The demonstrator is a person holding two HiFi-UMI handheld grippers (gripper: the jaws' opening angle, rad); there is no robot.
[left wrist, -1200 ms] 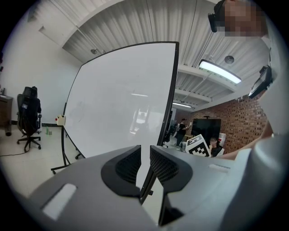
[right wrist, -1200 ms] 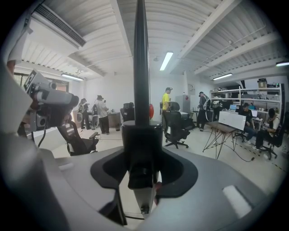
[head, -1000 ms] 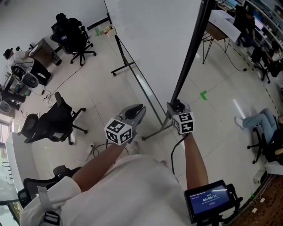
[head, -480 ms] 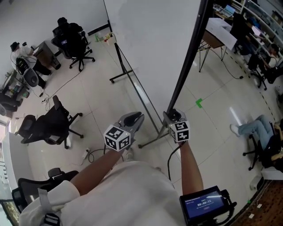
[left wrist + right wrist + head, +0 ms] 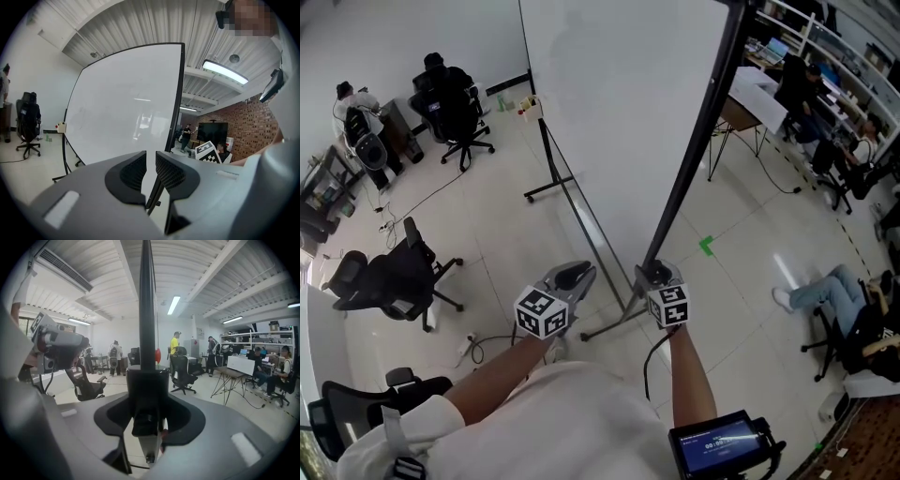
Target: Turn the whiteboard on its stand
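Observation:
The whiteboard (image 5: 619,103) stands tall on its black wheeled stand in the middle of the floor, and its white face fills the left gripper view (image 5: 122,112). The black side post (image 5: 694,150) runs down from the top to the near foot. My right gripper (image 5: 654,275) is shut on this post low down. In the right gripper view the post (image 5: 146,310) rises straight up from between the jaws of the right gripper (image 5: 147,401). My left gripper (image 5: 574,275) hovers just left of the post by the board's lower rail. The left gripper (image 5: 150,164) has its jaws almost together with nothing between them.
The stand's far foot (image 5: 548,192) and near foot (image 5: 605,330) rest on the tiled floor. Office chairs (image 5: 394,277) (image 5: 455,103) stand to the left, with a cable (image 5: 483,342) near my feet. A table (image 5: 750,94) and seated people (image 5: 825,286) are on the right. A green mark (image 5: 706,246) is on the floor.
Both grippers have drifted a little left and lower in the head view, the right one still clamped on the post. More of the room beyond the board shows now.

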